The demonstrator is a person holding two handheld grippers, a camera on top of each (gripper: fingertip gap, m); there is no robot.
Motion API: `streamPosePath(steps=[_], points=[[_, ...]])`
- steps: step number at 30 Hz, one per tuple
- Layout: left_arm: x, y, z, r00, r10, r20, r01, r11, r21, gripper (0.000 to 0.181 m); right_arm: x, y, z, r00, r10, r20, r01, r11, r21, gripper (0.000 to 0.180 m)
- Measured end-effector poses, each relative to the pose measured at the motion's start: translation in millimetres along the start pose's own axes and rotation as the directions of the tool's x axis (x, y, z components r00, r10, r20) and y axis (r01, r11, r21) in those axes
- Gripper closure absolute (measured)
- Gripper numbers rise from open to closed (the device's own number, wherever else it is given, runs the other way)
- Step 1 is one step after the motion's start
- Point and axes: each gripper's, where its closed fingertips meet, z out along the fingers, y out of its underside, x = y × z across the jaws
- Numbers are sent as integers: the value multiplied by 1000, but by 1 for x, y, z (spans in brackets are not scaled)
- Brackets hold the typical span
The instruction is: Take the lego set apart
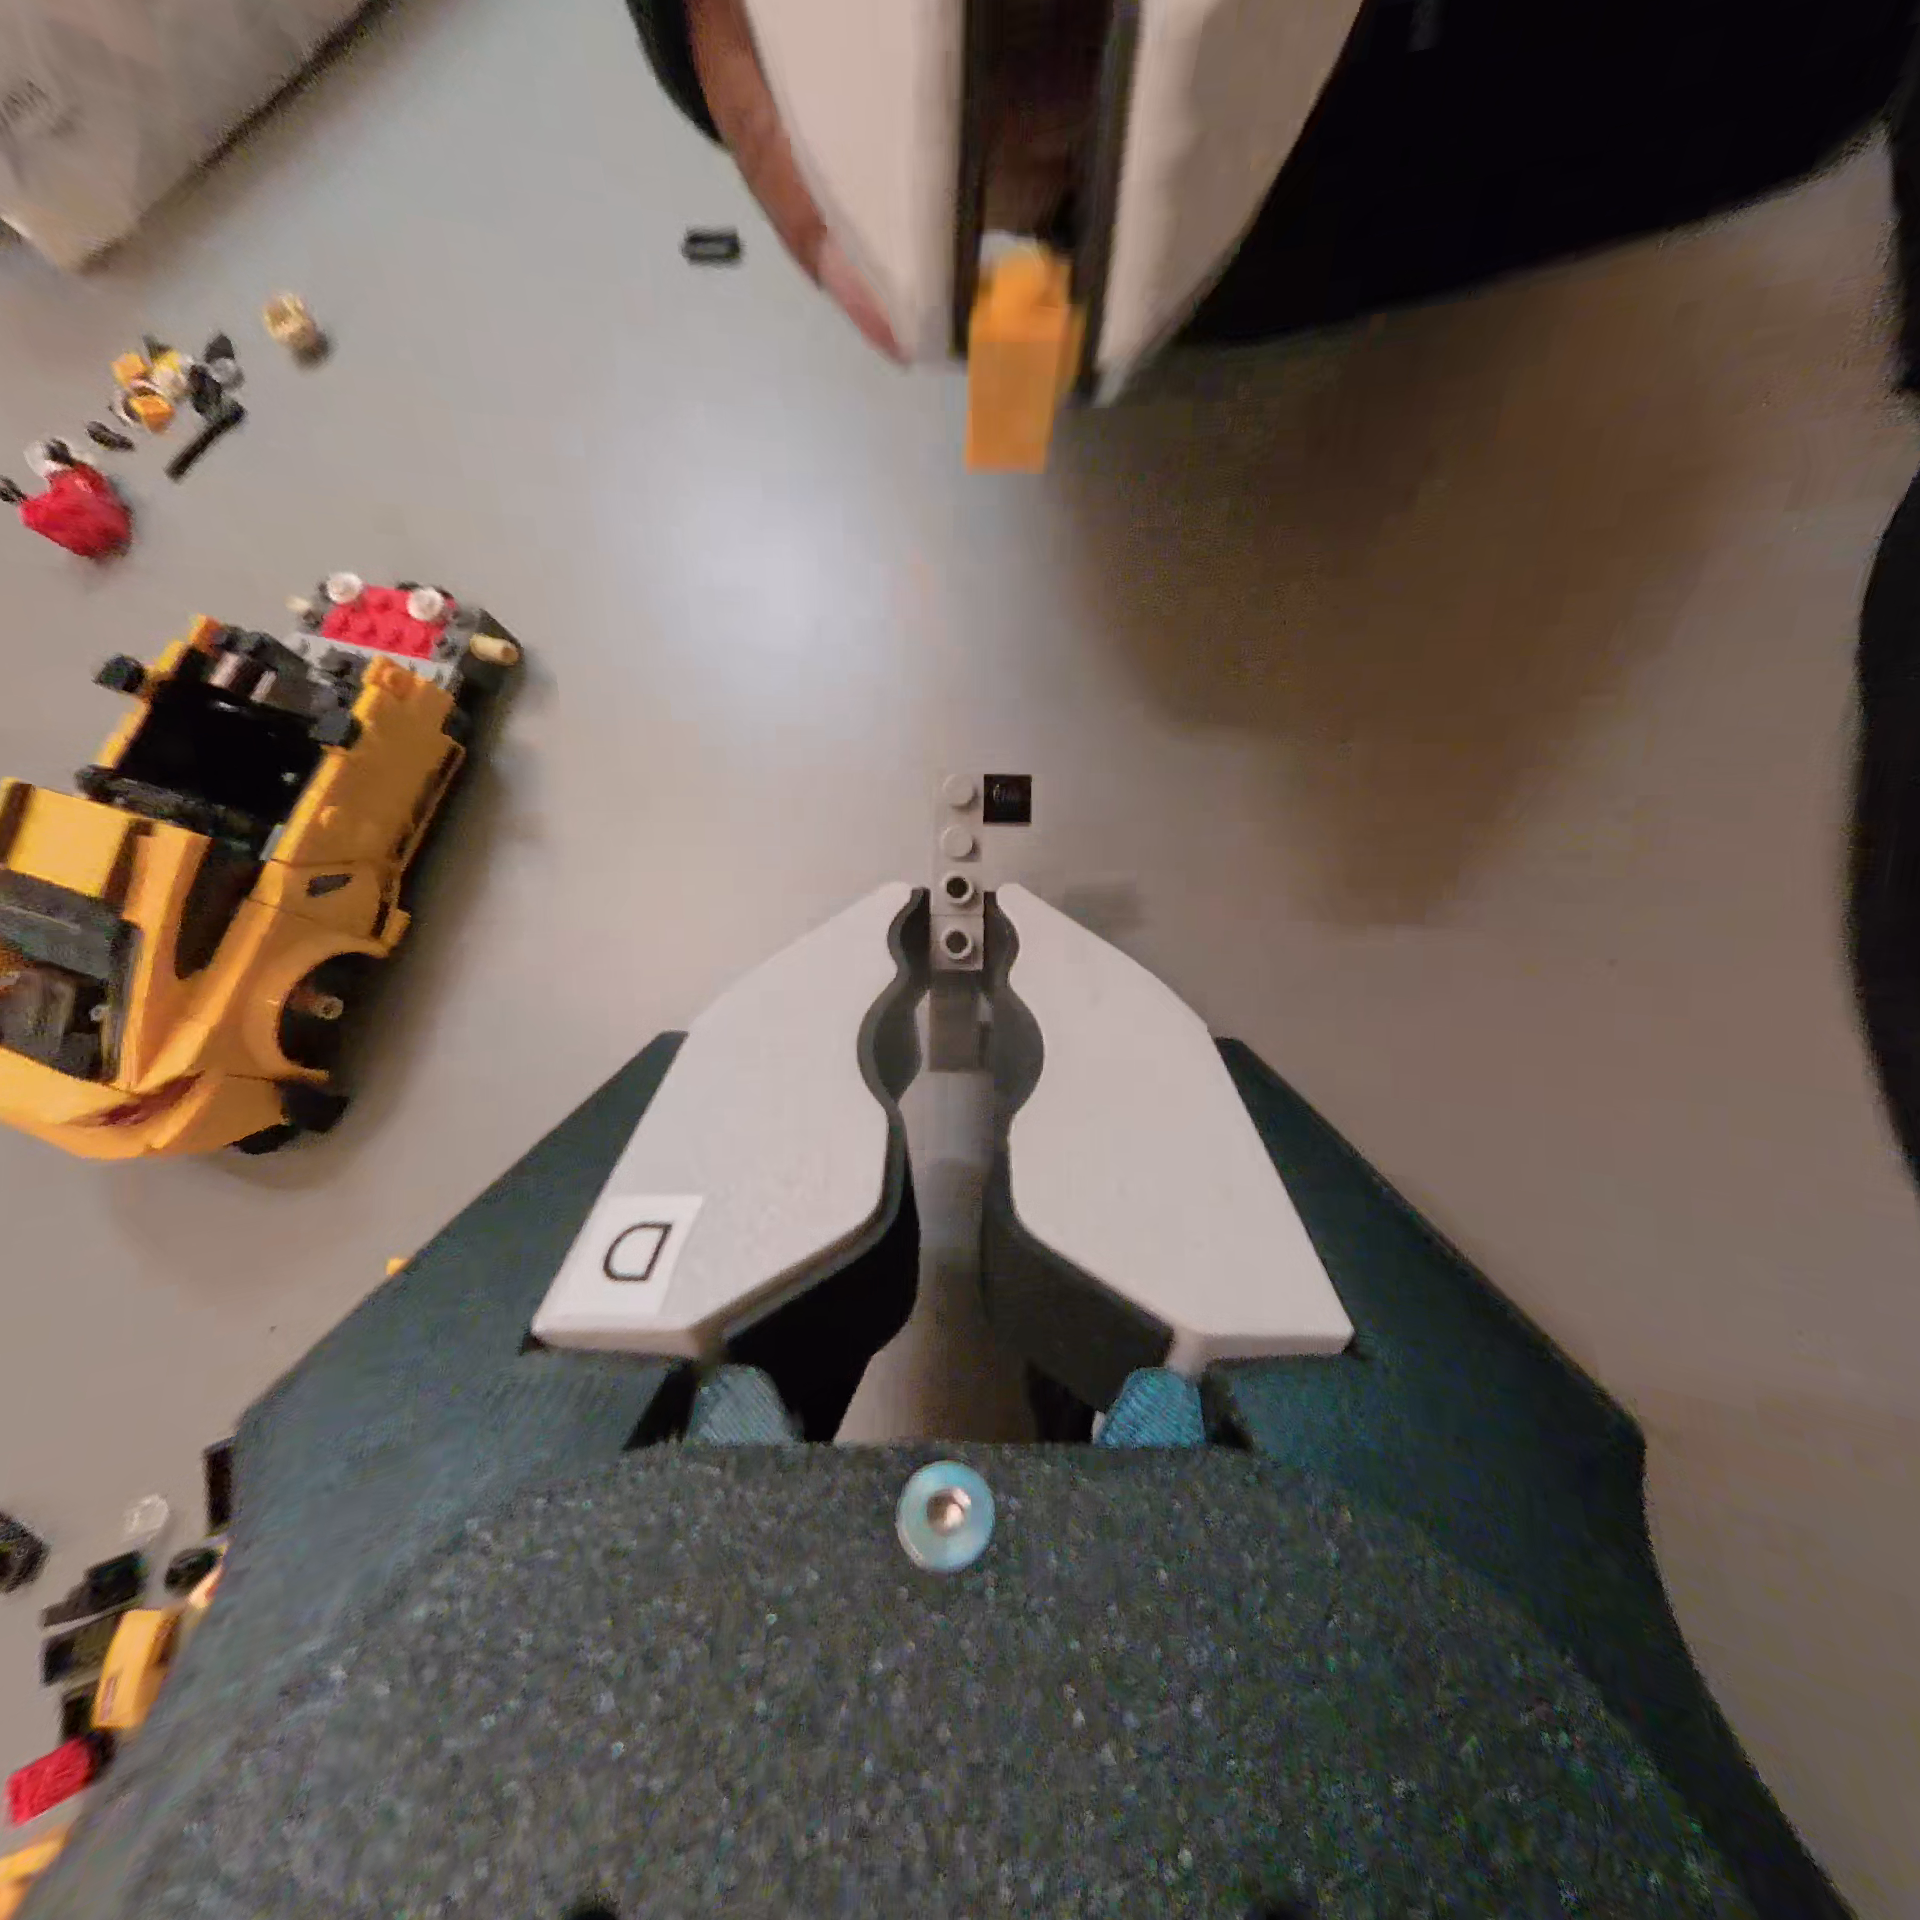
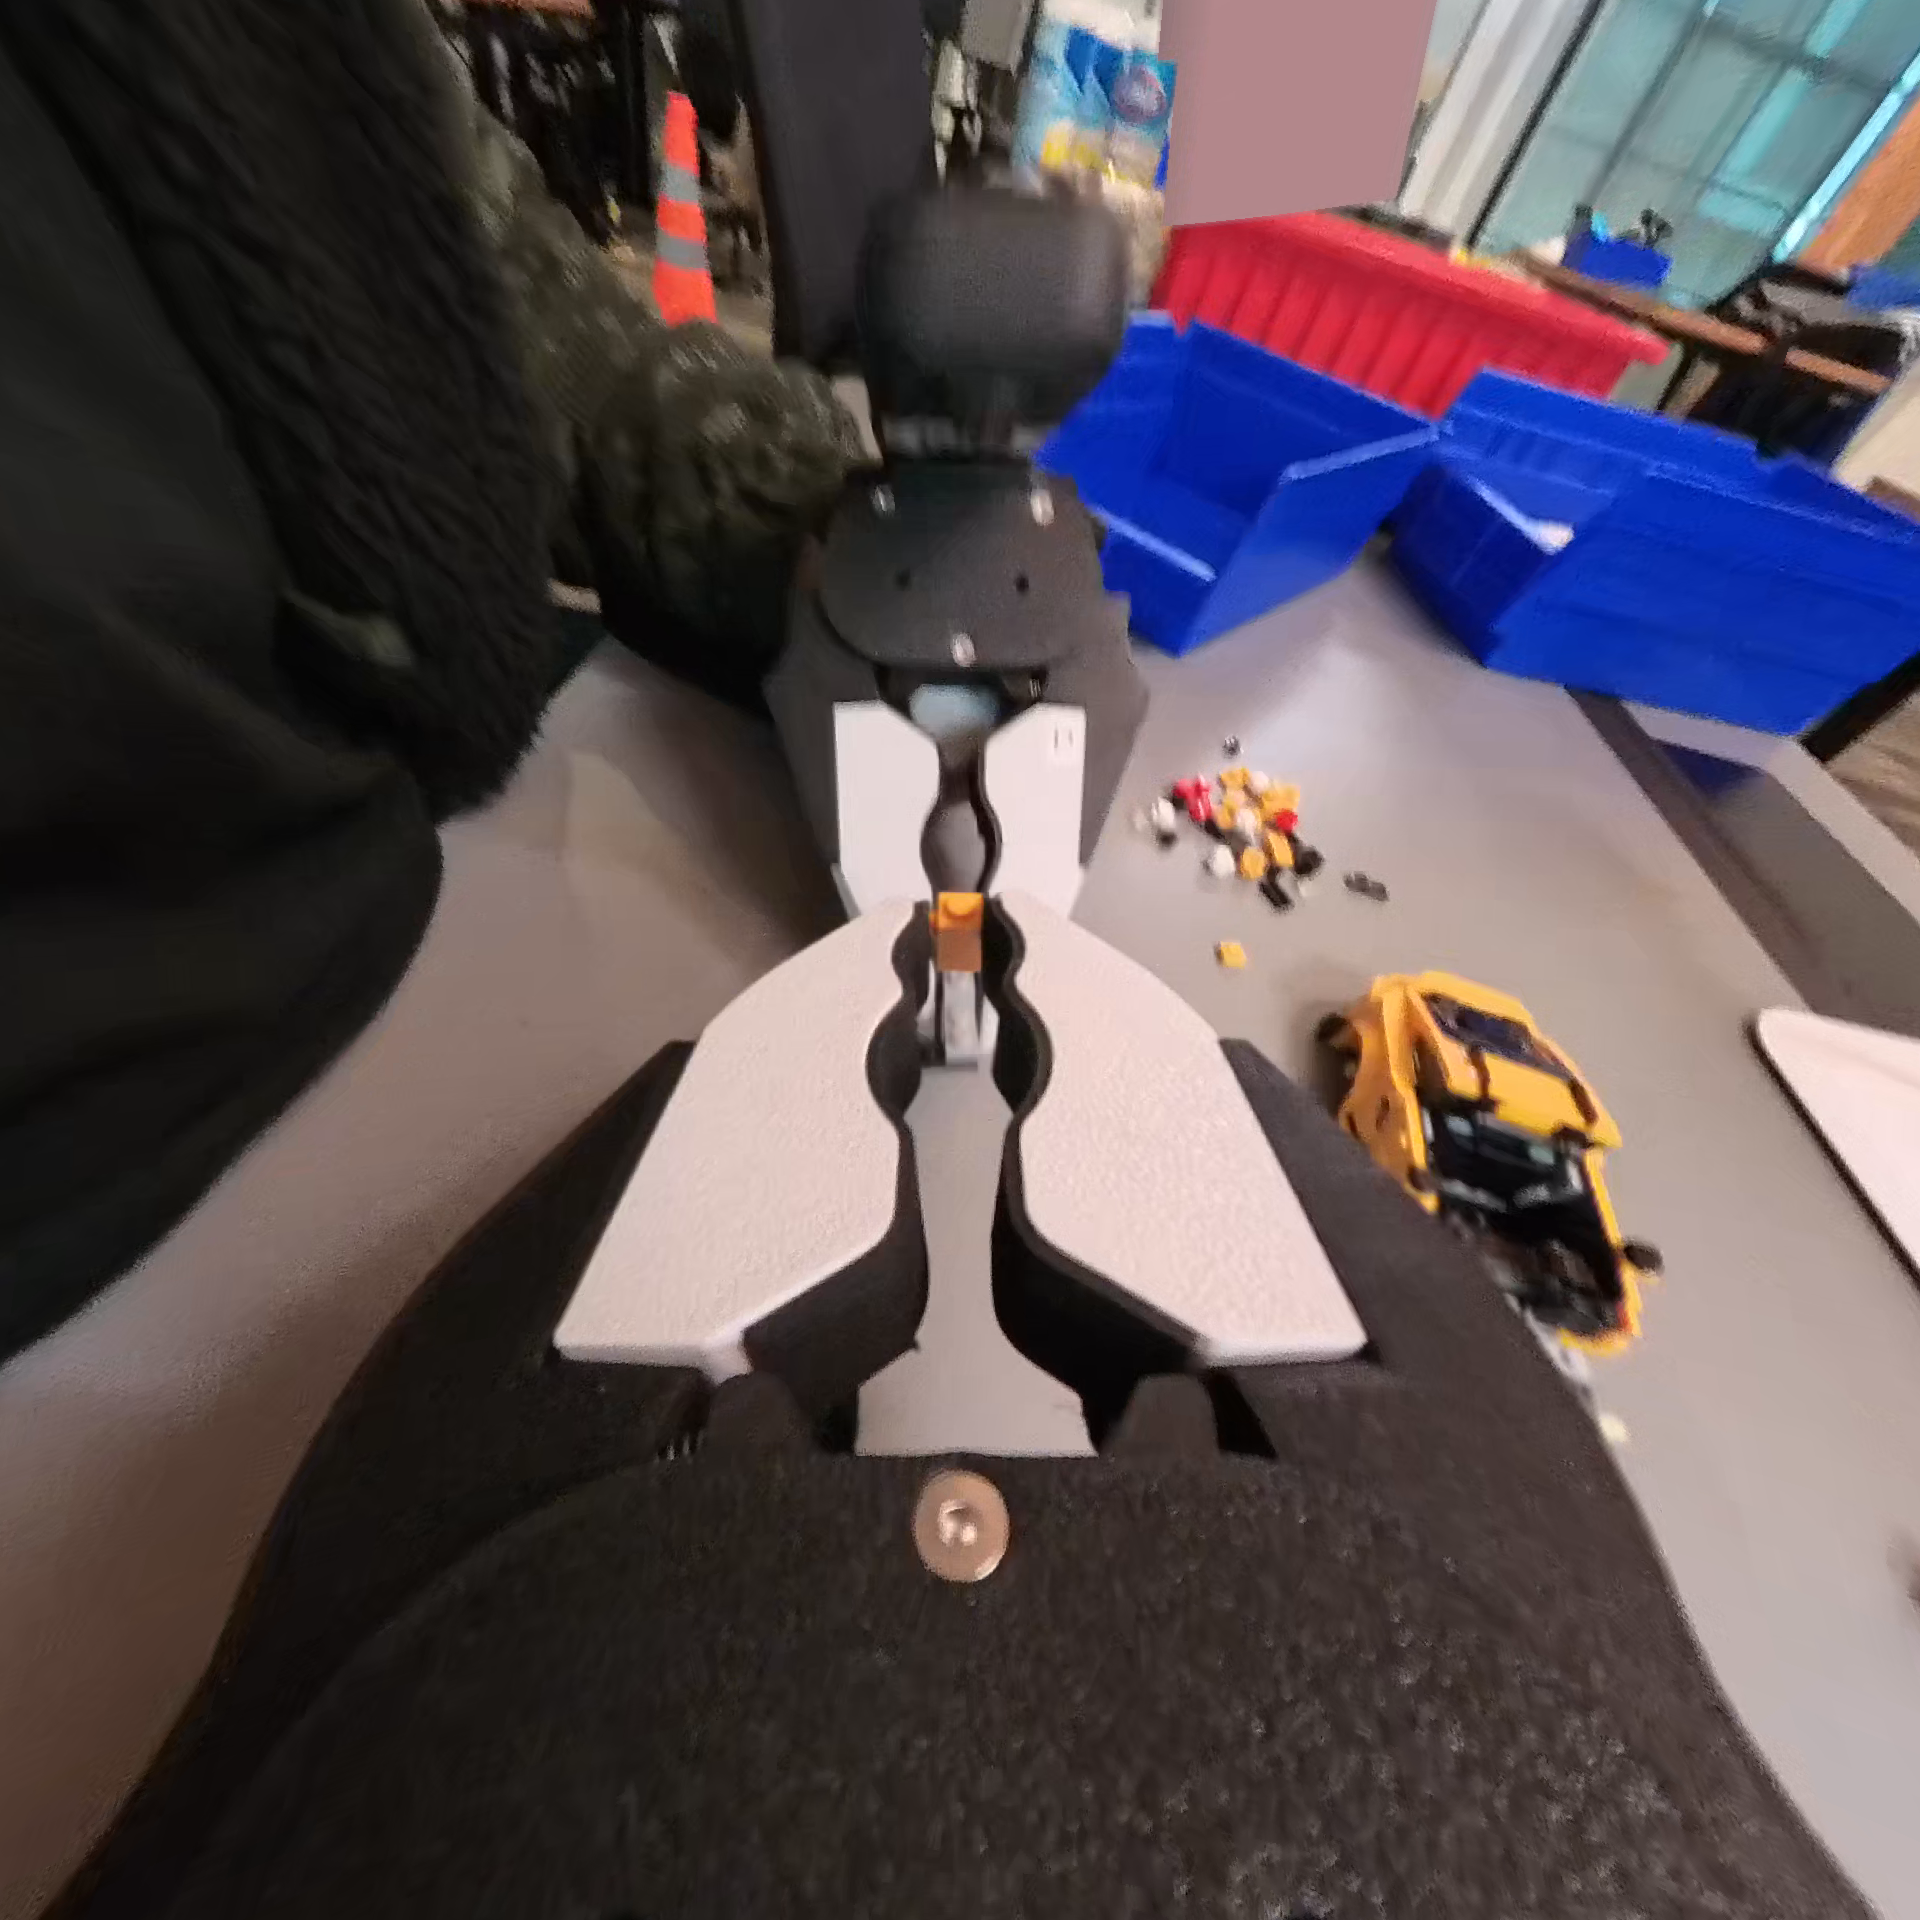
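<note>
Above the bench (image 1: 675, 520), left claw (image 1: 958, 914) pinches a grey plate (image 1: 961, 862), right claw (image 2: 956, 920) an orange brick (image 2: 954, 925); set pieces down gently, clear of the car (image 1: 208, 862)

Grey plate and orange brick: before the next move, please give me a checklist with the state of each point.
1. Left tool shut on the grey plate: ok.
2. Right tool shut on the orange brick: ok.
3. Brick and plate already apart: ok in the left wrist view, where the brick is clear of the plate.
4. Small black piece on the plate's far end, still to be removed: not ok.
5. Bare table below for dropping parts: ok.
6. Yellow car out of the way: ok.
</note>
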Motion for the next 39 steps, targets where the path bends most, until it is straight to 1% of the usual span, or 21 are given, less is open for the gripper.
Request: streamPosePath(steps=[2,4,6,8,11,14,16,19,21,25,26,28,35,39], points=[[-4,-3,-1,999,-37,-6,37,999,11,172,1,23,1,999,35,11,-34,994,-103,170],[-6,2,0,997,-75,-16,75,997,-11,172,-3,50,4,999,40,33,-30,970,-241,170],[-7,3,0,995,-96,-18,96,995,-6,172,-7,67,9,998,41,43,-24,940,-341,170],[-4,4,1,992,-119,-40,119,993,-8,172,-8,78,10,999,30,39,-12,915,-404,168],[-3,5,3,991,-121,-50,120,993,-17,172,-8,86,10,998,39,41,-17,894,-448,158],[-1,3,4,988,-141,-65,141,990,-3,172,-7,84,11,998,46,31,-27,899,-437,154],[-1,0,4,989,-136,-62,138,990,14,172,-3,72,12,998,64,12,-54,923,-380,154],[-1,-6,3,992,-111,-52,113,993,37,172,-2,55,14,990,139,9,-130,949,-288,155],[1,-11,3,995,-82,-50,85,995,57,172,-1,51,17,986,170,-1,-163,949,-270,155],[2,-19,2,997,-62,-43,66,993,95,173,-4,58,21,990,142,2,-134,940,-312,155],[3,-21,1,997,-66,-50,72,991,111,173,-5,58,22,993,119,-2,-114,942,-315,161],[4,-24,-1,994,-86,-74,96,986,138,173,-4,53,21,997,80,-8,-78,952,-295,163],[-5,-27,-11,983,-158,-90,173,964,204,169,2,53,15,993,119,-26,-121,948,-296,163],[-1,-28,-8,991,-111,-77,124,973,194,173,-1,60,17,993,117,-19,-117,932,-343,163]])
